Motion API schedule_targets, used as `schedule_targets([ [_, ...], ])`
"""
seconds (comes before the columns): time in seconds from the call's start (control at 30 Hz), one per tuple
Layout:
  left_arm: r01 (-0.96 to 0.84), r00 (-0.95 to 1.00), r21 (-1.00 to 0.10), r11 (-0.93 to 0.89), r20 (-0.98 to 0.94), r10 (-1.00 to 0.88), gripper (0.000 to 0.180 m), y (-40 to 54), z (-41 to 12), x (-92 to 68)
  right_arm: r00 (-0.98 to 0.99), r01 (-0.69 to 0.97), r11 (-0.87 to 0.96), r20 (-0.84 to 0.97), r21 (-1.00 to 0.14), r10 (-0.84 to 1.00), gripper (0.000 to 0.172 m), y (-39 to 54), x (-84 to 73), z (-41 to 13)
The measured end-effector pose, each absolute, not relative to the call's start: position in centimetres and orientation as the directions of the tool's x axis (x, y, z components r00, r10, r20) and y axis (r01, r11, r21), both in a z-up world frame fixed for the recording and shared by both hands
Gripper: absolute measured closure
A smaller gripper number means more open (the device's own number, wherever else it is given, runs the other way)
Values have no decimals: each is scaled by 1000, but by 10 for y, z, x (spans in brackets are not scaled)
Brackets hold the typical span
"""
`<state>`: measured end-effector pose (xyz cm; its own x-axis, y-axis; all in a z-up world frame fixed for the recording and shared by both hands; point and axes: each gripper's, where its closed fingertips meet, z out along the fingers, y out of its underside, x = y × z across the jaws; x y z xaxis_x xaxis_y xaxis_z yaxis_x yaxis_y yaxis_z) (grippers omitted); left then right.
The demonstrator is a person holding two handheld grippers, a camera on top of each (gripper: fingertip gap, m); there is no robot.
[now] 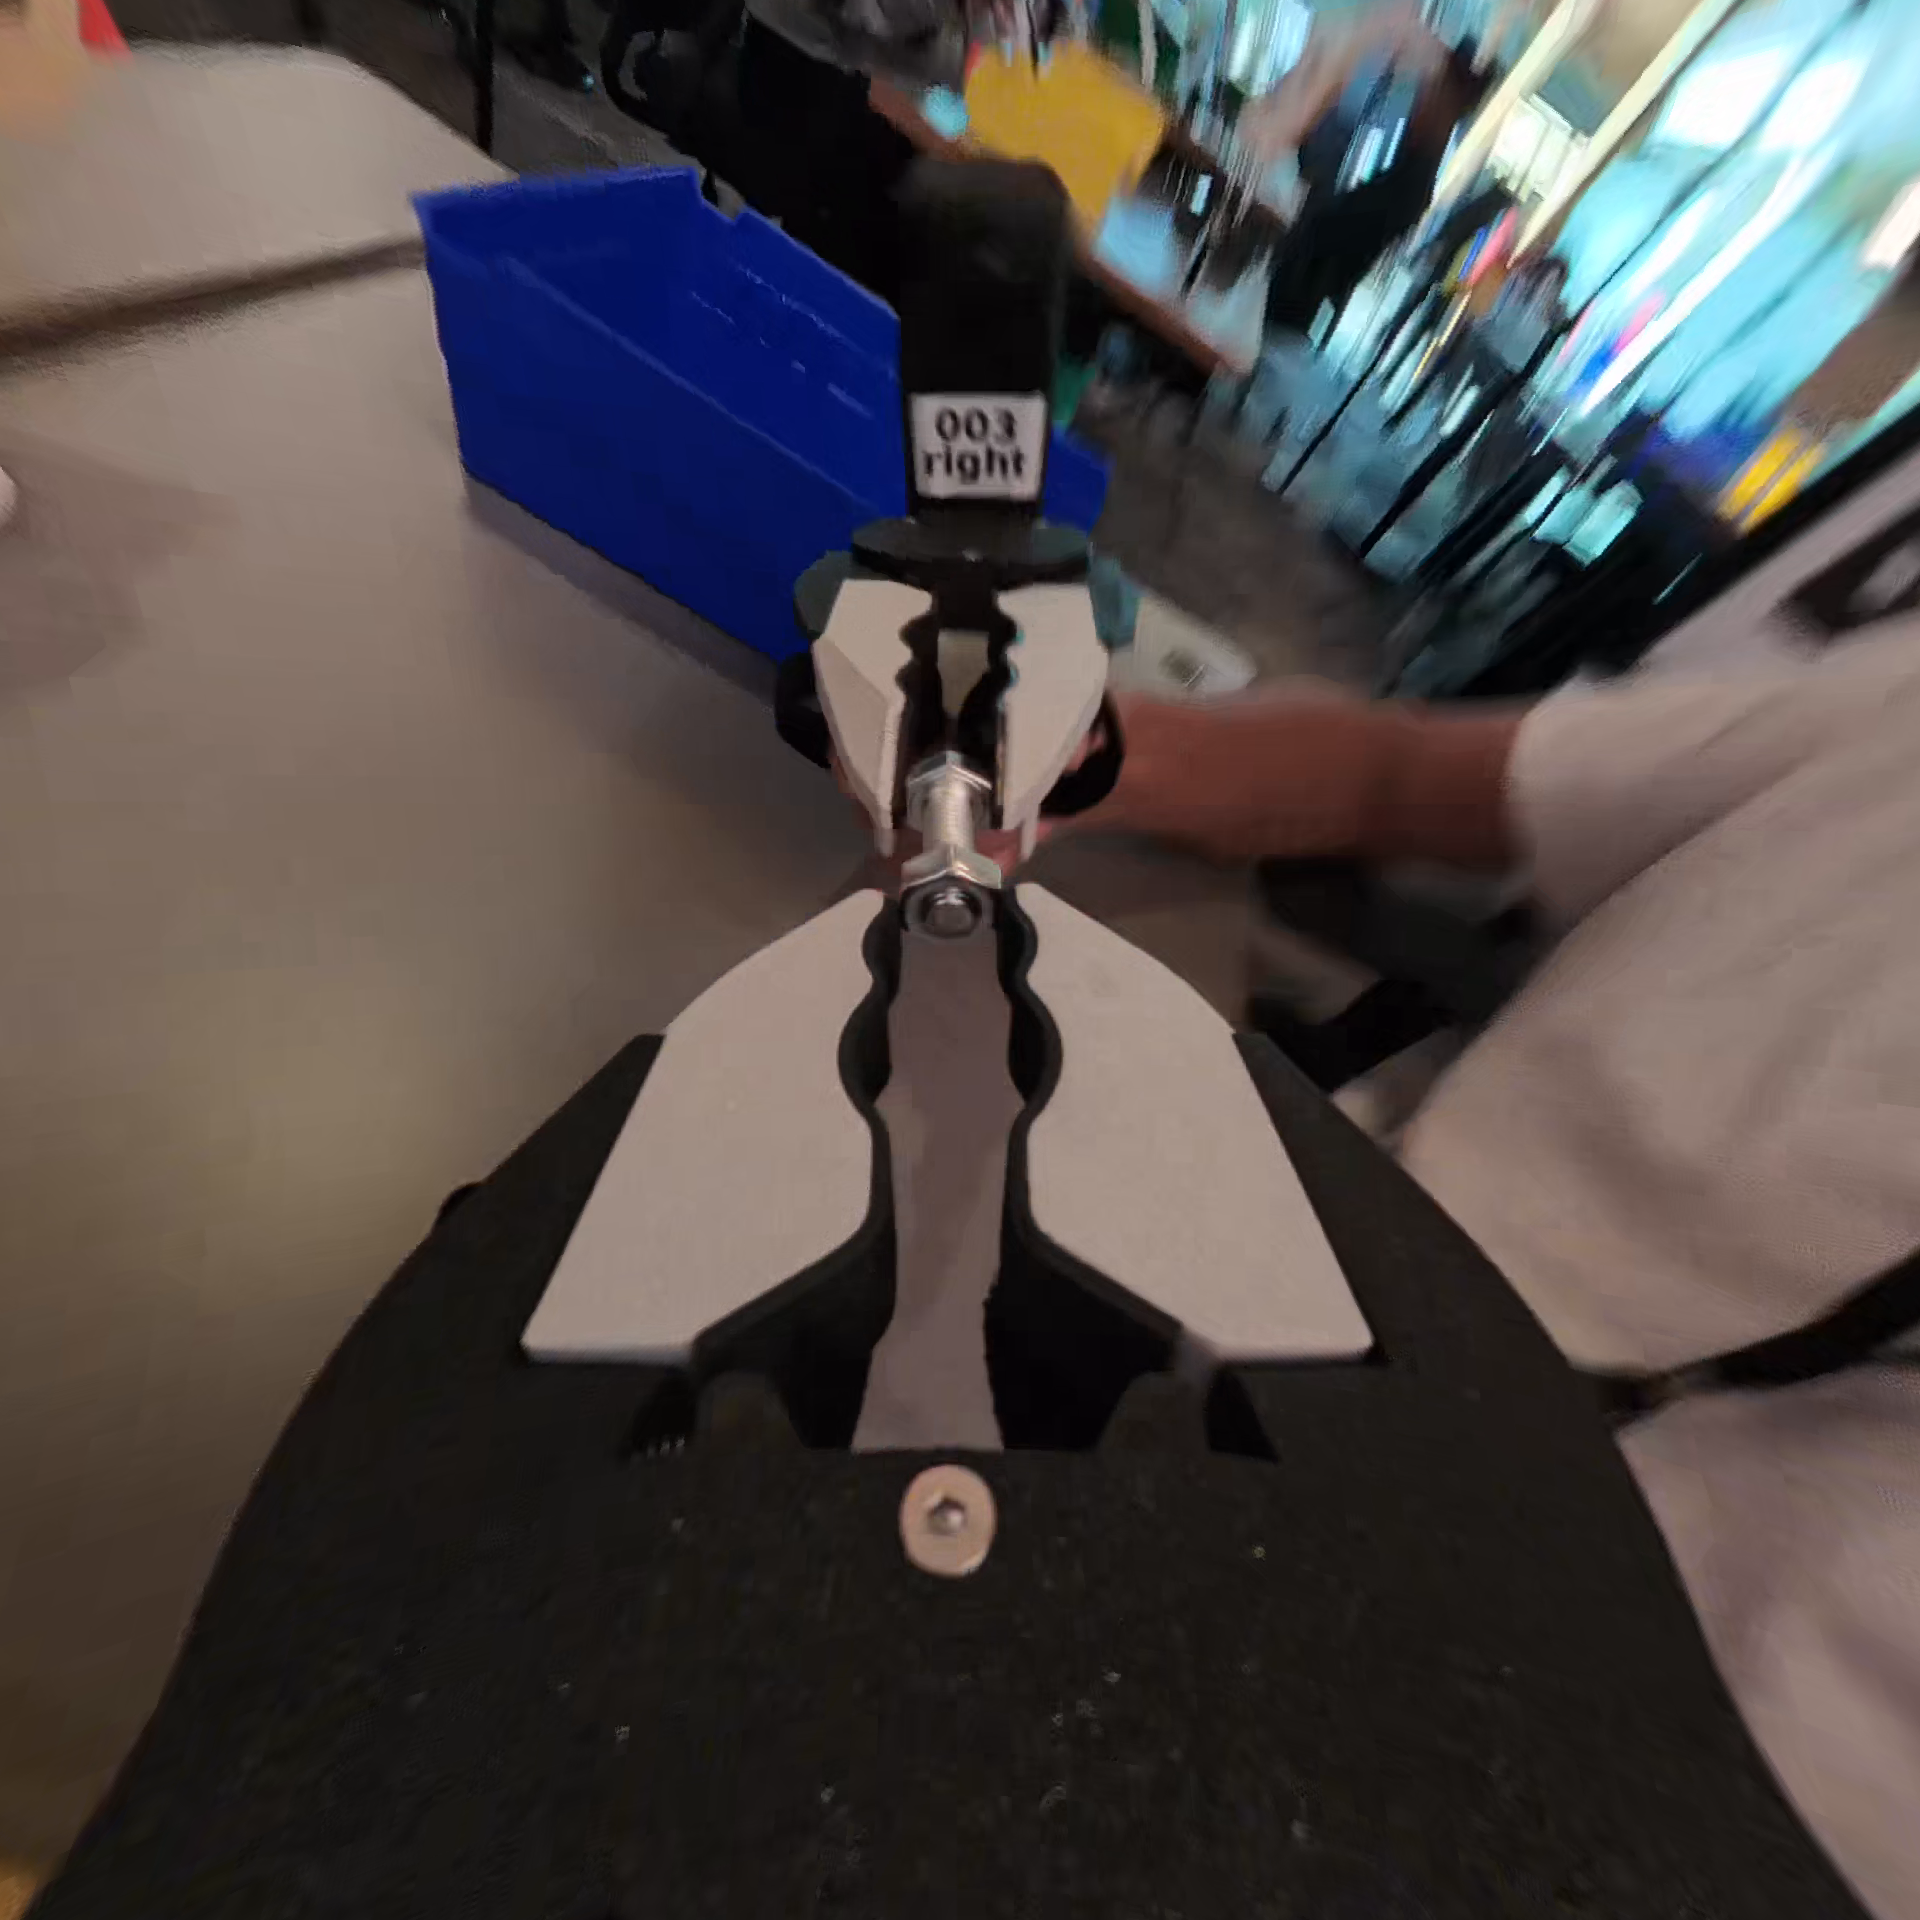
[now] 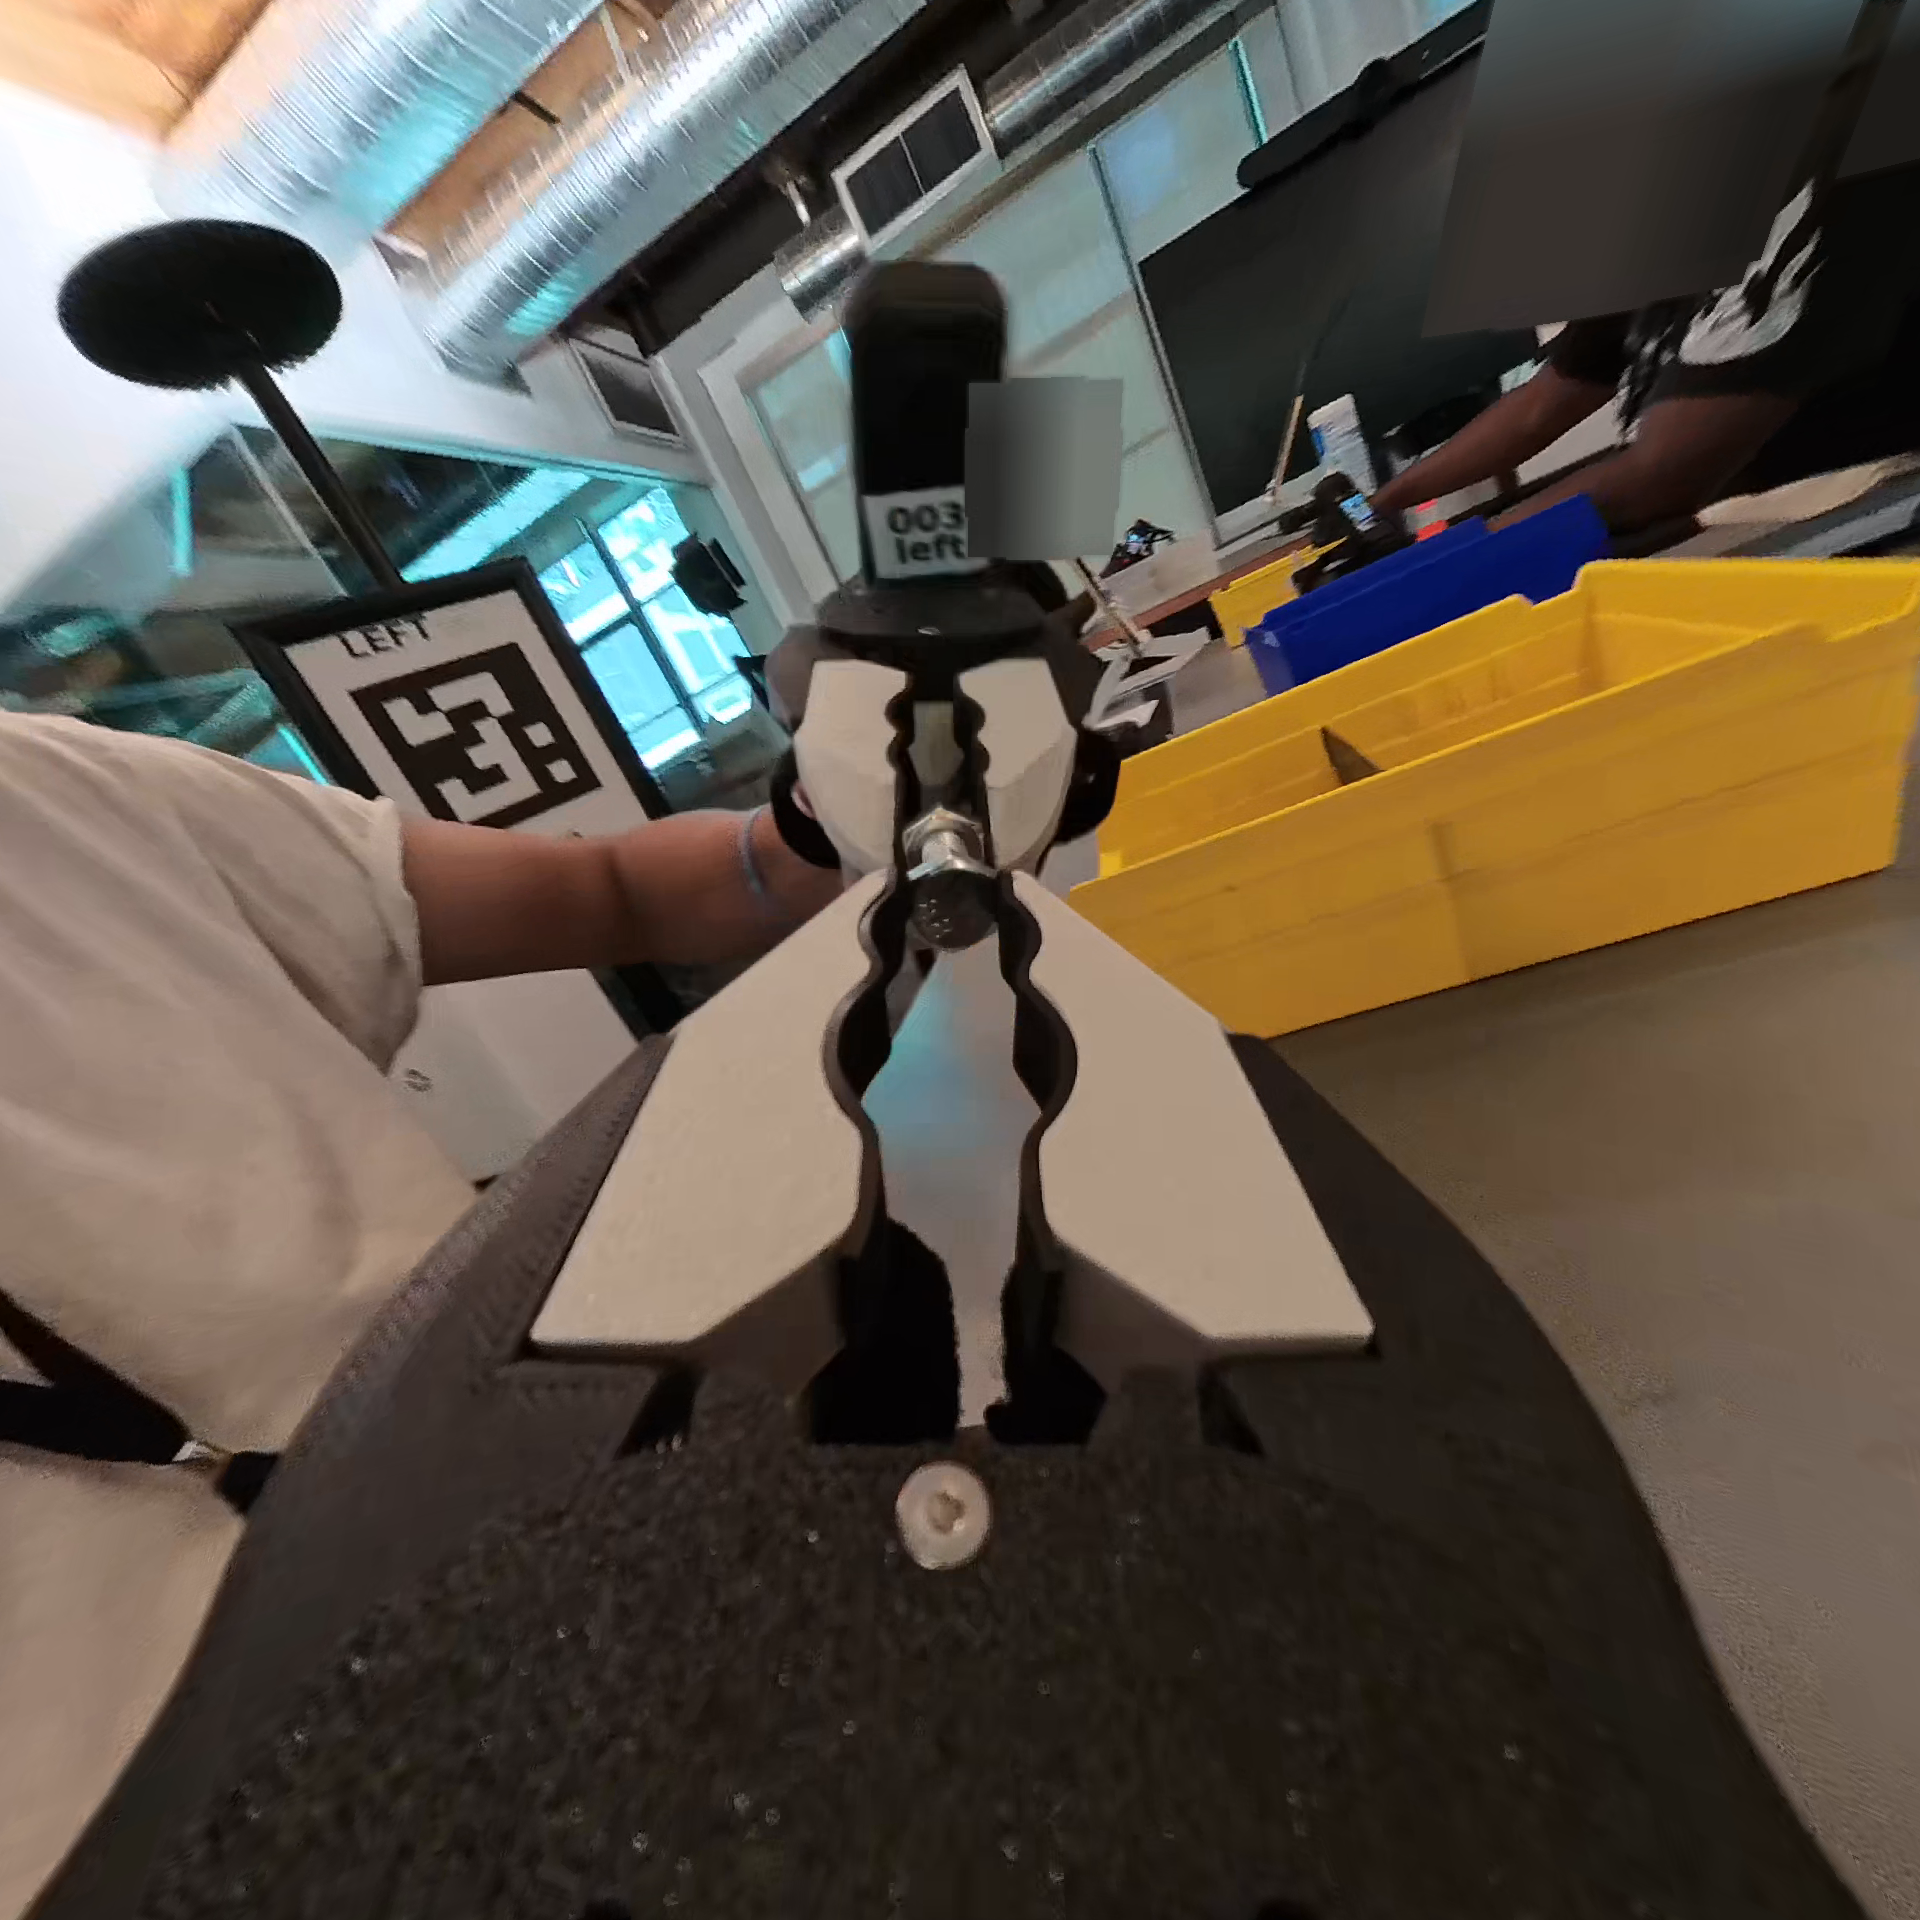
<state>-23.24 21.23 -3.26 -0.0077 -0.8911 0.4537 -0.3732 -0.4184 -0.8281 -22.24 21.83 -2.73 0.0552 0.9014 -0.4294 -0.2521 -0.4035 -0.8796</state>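
LEFT HAND-HELD GRIPPER: the left hand-held gripper [image 1: 948, 920] is clenched on the nut end of a silver bolt [image 1: 940, 831], its dark pads pressing on a hex nut [image 1: 948, 871] threaded near that end.

RIGHT HAND-HELD GRIPPER: the right hand-held gripper [image 2: 948, 914] faces the left one tip to tip and grips the same bolt by its hex head [image 2: 940, 920], pads on either side of it.

BOLT: held in the air between the two grippers, above the grey counter [image 1: 312, 831] and near the counter's edge beside the person; a second hex nut [image 1: 935, 777] sits farther along the thread, close to the right gripper's fingertips.

HANDS: a hand [image 1: 1247, 774] carries the right gripper, and a forearm [image 2: 582, 894] in a pale sleeve with a blue wristband reaches to the left one.

BINS: a blue bin [image 1: 665, 395] stands on the counter behind the grippers; a yellow divided bin [image 2: 1507, 790] stands on the counter on the other side, with another blue bin [image 2: 1423, 592] behind it.

BACKGROUND: a framed black-and-white marker board [image 2: 457, 717] stands beyond the forearm; another person works at a far counter.
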Motion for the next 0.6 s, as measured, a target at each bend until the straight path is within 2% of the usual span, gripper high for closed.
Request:
schedule_targets([
  [0.07, -439, -39, -885, -154, 191, -981, 163, 212, -38, -234, 26, -258, -445, -467, -857, 884, 155, 219, -223, -29],
  [0.13, -494, -89, -861, 121, -88, -992, 163, 215, -43, -235, 18, -261, -471, -492, -843, 870, 155, 220, -224, -30],
  [0.2, -509, -151, -770, 385, -361, -920, 163, 220, -43, -236, 6, -268, -488, -508, -831, 861, 155, 221, -223, -31],
  [0.3, -479, -229, -556, 679, -667, -709, 163, 225, -37, -234, -16, -284, -508, -526, -813, 851, 155, 222, -221, -28],
  [0.4, -473, -281, -347, 809, -812, -512, 163, 228, -35, -232, -27, -284, -521, -537, -805, 843, 155, 222, -220, -27],
  [0.47, -496, -291, -281, 822, -838, -462, 163, 228, -36, -234, -24, -276, -521, -536, -808, 844, 155, 222, -221, -29],
  [0.53, -540, -309, -328, 775, -779, -545, 160, 222, -44, -238, -17, -250, -513, -526, -821, 851, 155, 220, -224, -33],
  [0.6, -550, -289, -498, 671, -640, -712, 142, 209, -46, -240, -14, -240, -505, -517, -829, 856, 155, 219, -225, -34],
])
